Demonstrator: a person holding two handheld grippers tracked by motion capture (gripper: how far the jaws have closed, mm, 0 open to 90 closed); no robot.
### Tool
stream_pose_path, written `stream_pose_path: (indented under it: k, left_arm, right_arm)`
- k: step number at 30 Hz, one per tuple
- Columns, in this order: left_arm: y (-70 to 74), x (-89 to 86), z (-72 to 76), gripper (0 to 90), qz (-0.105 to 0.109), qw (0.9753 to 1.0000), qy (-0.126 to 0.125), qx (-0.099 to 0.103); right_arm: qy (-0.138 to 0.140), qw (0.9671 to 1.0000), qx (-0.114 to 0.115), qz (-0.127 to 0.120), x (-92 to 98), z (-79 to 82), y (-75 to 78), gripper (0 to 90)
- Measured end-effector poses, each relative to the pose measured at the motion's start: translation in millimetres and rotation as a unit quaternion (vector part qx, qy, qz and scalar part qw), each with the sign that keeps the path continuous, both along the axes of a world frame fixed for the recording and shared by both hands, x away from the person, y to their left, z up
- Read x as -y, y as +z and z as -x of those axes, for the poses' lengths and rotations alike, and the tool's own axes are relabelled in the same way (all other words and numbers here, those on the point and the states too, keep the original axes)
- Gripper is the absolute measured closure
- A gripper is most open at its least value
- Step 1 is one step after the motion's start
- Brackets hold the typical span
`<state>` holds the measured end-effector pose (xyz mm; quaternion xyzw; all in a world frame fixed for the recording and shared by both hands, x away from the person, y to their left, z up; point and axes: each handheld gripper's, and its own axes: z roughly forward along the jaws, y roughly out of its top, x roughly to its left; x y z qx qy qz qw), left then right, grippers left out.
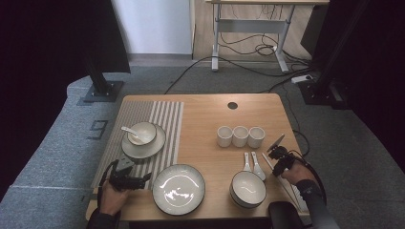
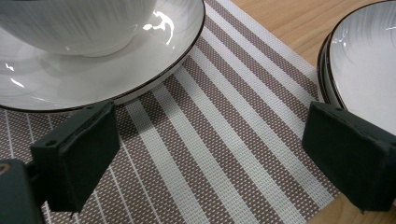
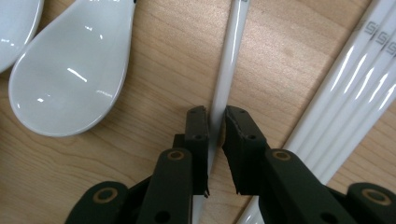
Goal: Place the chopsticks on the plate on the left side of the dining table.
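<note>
While gripping one white chopstick (image 3: 228, 70), right claw (image 3: 215, 122) clamped, left claw (image 2: 210, 154) wide apart above striped placemat (image 2: 219, 140).

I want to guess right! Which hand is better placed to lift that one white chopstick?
The right. The right gripper has its jaws closed around the single white chopstick; the left gripper is open over the striped woven placemat.

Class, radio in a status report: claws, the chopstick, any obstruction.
Right claw shut on chopstick. Left claw open over placemat. Spoon and spare chopsticks alongside.
</note>
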<state>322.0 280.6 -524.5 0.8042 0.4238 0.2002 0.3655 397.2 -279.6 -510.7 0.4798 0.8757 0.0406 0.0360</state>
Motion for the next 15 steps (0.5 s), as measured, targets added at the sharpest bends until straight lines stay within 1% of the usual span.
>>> stream_pose_path:
  k: [2, 6, 9, 12, 15]
  left_arm:
    - [0.1, 0.2, 0.1, 4.0, -0.001, 1.0000, -0.001, 0.000]
    - [0.0, 0.4, 0.1, 4.1, -0.001, 1.0000, -0.001, 0.001]
    - [0.1, 0.5, 0.2, 4.2, -0.002, 1.0000, -0.002, 0.001]
    - [0.2, 0.4, 0.3, 4.3, -0.002, 1.0000, -0.002, 0.001]
    - [0.1, 0.4, 0.2, 4.4, -0.002, 1.0000, -0.002, 0.001]
  right_arm:
    - [-0.002, 0.9999, -0.012, 0.000, 0.4, -3.0, 0.3, 80.1]
    - [-0.008, 0.9995, -0.029, -0.006, 1.6, -8.0, -0.3, 81.5]
    - [-0.004, 0.9992, -0.041, 0.002, -0.8, -10.4, 0.0, 83.8]
    - [0.000, 0.9989, -0.047, 0.010, -3.4, -12.1, 0.0, 84.2]
    - [0.000, 0.9989, -0.046, 0.009, -3.5, -11.8, 0.0, 84.4]
